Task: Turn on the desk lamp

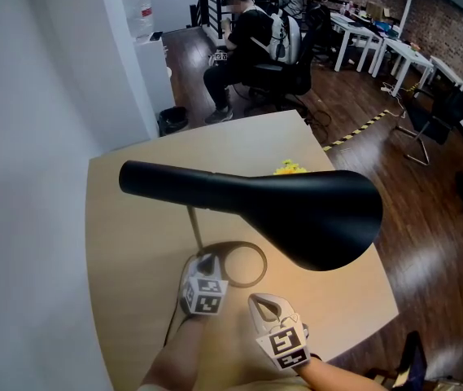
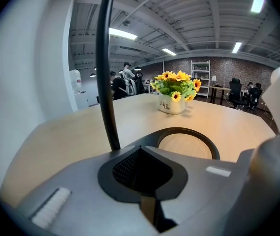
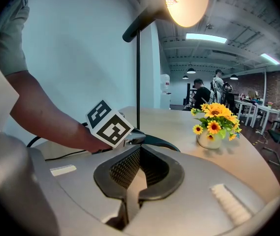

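The black desk lamp has a wide shade (image 1: 296, 210) on a thin pole (image 1: 194, 226) rising from a ring base (image 1: 243, 265). Its lamp head (image 3: 186, 4) glows lit in the right gripper view. My left gripper (image 1: 207, 263) is shut, with its tip at the foot of the pole (image 2: 108, 82) on the ring base (image 2: 189, 134); I cannot tell whether it touches. My right gripper (image 1: 261, 302) is shut, empty, just right of the left one and short of the ring. From the right gripper (image 3: 140, 148) I see the left gripper's marker cube (image 3: 109, 124).
A white pot of yellow flowers (image 2: 173, 95) stands beyond the lamp on the wooden table (image 1: 133, 243). A white wall (image 1: 36, 137) runs along the left. A cable (image 1: 174, 320) trails from the base. A person sits on an office chair (image 1: 276, 63) beyond the table's far edge.
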Available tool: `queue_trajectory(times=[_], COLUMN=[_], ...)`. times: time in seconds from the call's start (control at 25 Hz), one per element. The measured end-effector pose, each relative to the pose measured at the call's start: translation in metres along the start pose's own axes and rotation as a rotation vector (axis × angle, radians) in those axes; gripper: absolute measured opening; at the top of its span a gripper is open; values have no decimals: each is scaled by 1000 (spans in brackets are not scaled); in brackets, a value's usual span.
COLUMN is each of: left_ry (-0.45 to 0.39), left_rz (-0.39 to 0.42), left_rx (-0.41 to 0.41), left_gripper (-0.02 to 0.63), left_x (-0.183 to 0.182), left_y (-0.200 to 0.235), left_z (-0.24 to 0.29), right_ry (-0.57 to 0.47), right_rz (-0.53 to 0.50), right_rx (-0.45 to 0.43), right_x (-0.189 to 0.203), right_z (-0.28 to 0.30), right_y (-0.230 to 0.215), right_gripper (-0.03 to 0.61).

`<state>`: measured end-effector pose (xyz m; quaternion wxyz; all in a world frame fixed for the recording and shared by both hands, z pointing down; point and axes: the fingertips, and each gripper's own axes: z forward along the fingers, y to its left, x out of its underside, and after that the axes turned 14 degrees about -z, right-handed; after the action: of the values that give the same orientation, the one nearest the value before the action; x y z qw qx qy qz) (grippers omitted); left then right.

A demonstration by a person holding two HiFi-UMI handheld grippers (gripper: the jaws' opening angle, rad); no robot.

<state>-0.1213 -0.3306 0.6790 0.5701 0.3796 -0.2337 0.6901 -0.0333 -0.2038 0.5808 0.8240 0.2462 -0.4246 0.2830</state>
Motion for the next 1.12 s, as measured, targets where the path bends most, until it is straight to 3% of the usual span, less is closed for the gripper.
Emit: queue_trajectory(times=[0.6,1.12], left_ry=[-13,-35], left_rz=[-70,-35], left_rx=[6,40], left_gripper=[-6,-6], left_x=[0,-7], left_y=[3,-16], left_z=[3,-1], right_ry=[-12,-11], right_rz=[-2,22], right_rx=[18,43], right_x=[-8,-7], right_z=[-7,-10], right_y=[-5,-10], right_gripper=[-2,-2])
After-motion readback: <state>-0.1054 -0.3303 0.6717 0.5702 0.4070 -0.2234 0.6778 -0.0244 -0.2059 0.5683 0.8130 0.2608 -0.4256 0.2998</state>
